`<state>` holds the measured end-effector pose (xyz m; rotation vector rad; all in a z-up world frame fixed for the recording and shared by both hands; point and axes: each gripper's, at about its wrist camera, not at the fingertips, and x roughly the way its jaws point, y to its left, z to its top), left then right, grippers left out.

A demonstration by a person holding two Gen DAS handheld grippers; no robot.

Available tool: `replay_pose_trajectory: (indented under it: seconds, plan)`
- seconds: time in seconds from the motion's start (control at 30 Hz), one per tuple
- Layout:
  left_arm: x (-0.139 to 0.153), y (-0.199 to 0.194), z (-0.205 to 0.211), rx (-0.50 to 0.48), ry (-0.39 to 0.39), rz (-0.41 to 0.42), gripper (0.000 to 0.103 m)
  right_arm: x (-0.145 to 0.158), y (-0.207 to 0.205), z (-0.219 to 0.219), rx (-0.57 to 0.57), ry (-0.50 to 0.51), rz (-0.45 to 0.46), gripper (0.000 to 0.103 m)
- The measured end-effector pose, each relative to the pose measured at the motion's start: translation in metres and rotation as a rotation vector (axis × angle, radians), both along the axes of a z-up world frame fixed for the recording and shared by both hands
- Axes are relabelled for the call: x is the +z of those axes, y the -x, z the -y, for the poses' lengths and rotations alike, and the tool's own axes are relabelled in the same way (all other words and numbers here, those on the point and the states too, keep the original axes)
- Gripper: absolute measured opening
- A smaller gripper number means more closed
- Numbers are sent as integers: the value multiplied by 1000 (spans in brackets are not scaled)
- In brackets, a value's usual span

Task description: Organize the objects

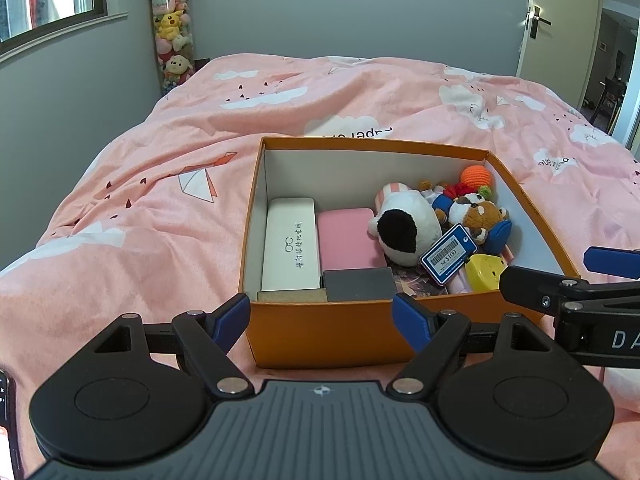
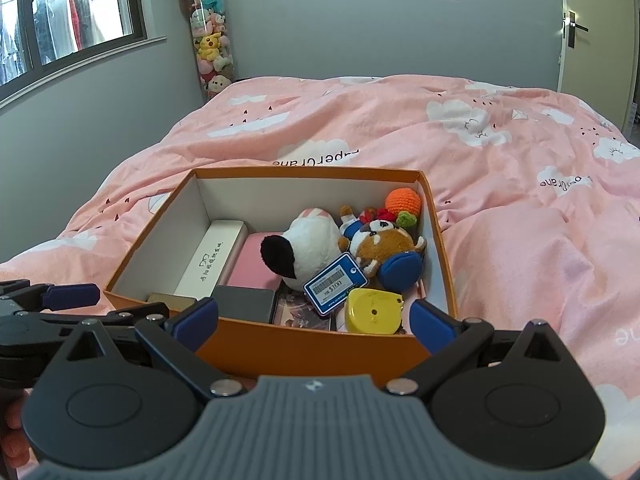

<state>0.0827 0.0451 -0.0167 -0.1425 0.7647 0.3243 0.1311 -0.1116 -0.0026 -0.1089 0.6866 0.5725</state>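
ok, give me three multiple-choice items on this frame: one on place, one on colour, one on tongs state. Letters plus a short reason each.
1. Where does the white glasses case lie in the orange box?
A. Along the left wall
B. Against the right wall
C. On top of the plush toys

2. What colour is the crocheted ball at the box's far right corner?
A. Yellow
B. Orange
C. Pink

3. How do the left tongs and right tongs stand?
A. Both shut on a toy
B. Left open, right shut on the box
C. Both open, holding nothing

Answers:
1. A: the case runs lengthwise beside the left wall, with the pink case to its right.
2. B: the ball is orange, above the red panda plush.
3. C: each pair's blue fingers are spread with nothing between them.
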Motion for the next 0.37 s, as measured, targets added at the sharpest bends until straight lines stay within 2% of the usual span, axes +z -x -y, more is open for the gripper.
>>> replay_pose_trajectory:
  seconds: [0.37]
  plan:
    - [-1, 0, 2, -5, 7, -3, 94, -1, -1, -1, 3, 3, -2, 102]
